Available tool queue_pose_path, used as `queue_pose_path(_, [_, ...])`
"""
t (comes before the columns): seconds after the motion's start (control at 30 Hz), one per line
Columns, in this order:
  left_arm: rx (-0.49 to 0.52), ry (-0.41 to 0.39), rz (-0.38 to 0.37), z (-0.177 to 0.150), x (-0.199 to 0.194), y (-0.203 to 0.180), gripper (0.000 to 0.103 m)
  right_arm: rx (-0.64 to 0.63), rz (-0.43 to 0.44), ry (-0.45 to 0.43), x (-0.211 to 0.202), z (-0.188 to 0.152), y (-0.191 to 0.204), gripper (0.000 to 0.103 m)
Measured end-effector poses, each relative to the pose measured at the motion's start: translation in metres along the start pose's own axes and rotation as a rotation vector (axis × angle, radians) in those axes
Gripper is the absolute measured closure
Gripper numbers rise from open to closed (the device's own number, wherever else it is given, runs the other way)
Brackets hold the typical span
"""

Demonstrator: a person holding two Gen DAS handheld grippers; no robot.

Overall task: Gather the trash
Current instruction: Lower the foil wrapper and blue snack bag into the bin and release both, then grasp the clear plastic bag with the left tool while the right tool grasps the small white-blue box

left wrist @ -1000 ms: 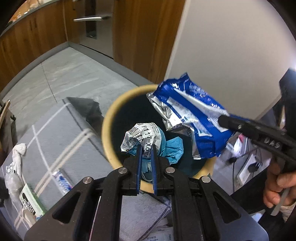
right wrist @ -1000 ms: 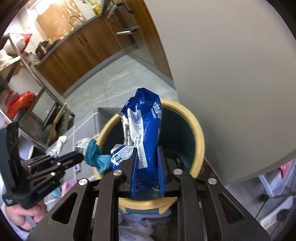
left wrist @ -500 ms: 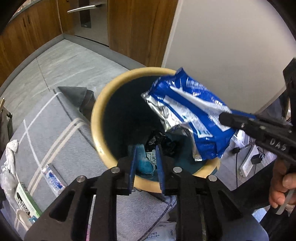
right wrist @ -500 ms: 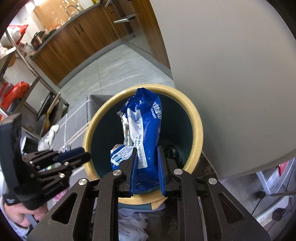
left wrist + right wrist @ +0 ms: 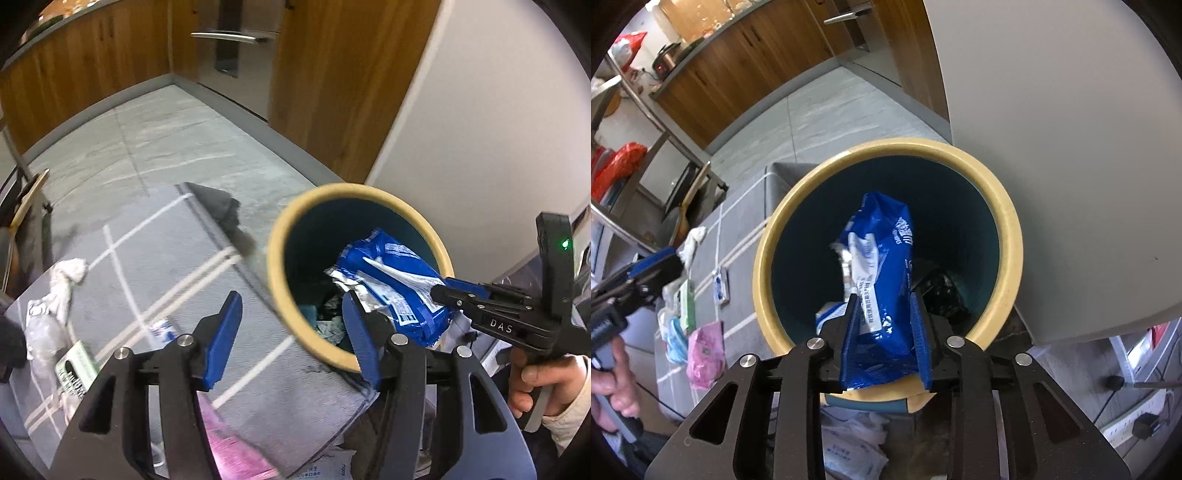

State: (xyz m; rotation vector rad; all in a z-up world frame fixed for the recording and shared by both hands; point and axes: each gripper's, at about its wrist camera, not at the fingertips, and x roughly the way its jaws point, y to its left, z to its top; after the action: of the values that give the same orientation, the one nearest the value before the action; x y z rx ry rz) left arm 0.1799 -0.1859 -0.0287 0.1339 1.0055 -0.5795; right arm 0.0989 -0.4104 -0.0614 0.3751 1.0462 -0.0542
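Bin [image 5: 1010,221], yellow rim, dark teal inside: crumpled paper and dark scraps at the bottom, plus the blue snack bag [image 5: 882,273] poking nose-down into it. Bag's tail end sits between the pads of my right gripper [image 5: 886,332], just above the bin's near rim. Those jaws are opening, narrow gap; can't tell if the pads still press on the bag or it's just loose between them.

My left gripper [image 5: 291,332] is beside the bin, over its rim and the grey rug [image 5: 155,266]. Jaws opening, wide, nothing between them.

Left cam only: right gripper seen side-on w/ the bag angled into the bin, my right hand [image 5: 543,380] on its handle.

Right cam only: straight down the bin; pink wrapper [image 5: 705,350] and green pack [image 5: 687,302] on the rug left of the bin, white packets [image 5: 849,450] on the floor just below it.

Both cams: white tissue [image 5: 68,273] and small blue-white sachet [image 5: 721,282] on the rug, well apart from the bin.
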Motion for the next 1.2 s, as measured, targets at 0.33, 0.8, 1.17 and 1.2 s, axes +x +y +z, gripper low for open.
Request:
queue_pose_path(0.33, [-0.114, -0.035, 0.082, -0.016, -0.032, 0.061, 0.045, -0.065, 0.032, -0.037, -0.005, 0.007, 0.035, 0.069])
queue_pose_path(0.8, [-0.313, -0.077, 0.198, -0.071, -0.083, 0.157, 0.043, -0.218, 0.117, -0.072, -0.005, 0.012, 0.109, 0.055])
queue_pose_path(1.17, [-0.488, -0.057, 0.296, -0.108, -0.088, 0.239, 0.043, -0.331, 0.167, -0.016, 0.016, 0.001, 0.166, 0.054])
queue_pose_path(1.2, [-0.503, -0.052, 0.300, -0.110, -0.085, 0.246, 0.043, -0.338, 0.167, -0.012, 0.017, 0.000, 0.169, 0.054])
